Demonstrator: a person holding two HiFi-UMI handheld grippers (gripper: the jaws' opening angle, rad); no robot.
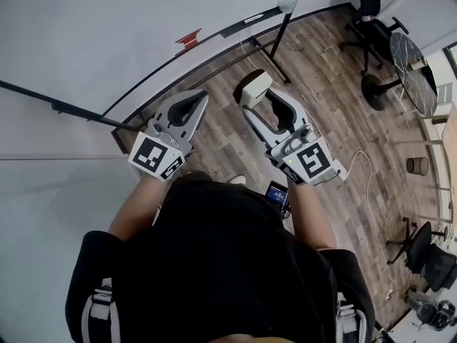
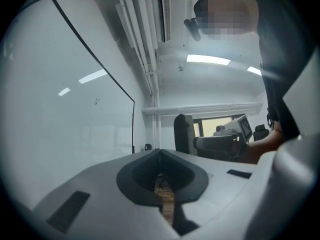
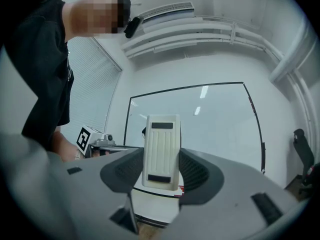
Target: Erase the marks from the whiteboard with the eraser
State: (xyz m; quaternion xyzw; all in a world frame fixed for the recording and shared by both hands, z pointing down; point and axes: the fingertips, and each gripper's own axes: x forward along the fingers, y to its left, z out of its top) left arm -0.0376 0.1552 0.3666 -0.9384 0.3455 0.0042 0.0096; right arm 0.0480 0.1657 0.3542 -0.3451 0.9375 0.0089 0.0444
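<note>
The whiteboard [image 1: 86, 41] is a large white panel with a black frame, standing ahead and to my left. Its face looks blank in the head view. A few faint dark strokes [image 2: 96, 101] show on it in the left gripper view. My right gripper [image 1: 258, 100] is shut on the cream ribbed eraser [image 3: 161, 151], which stands upright between the jaws, short of the whiteboard [image 3: 210, 119]. My left gripper [image 1: 188, 110] is beside it, shut with nothing in it; its jaws meet tip to tip [image 2: 160, 152].
A red tag [image 1: 188, 39] sits at the board's lower edge. A black stand pole [image 1: 284, 23] rises from the wooden floor. Office chairs [image 1: 371, 27], a round table [image 1: 414, 70], a bin [image 1: 417, 166] and a floor cable [image 1: 368, 184] are on the right.
</note>
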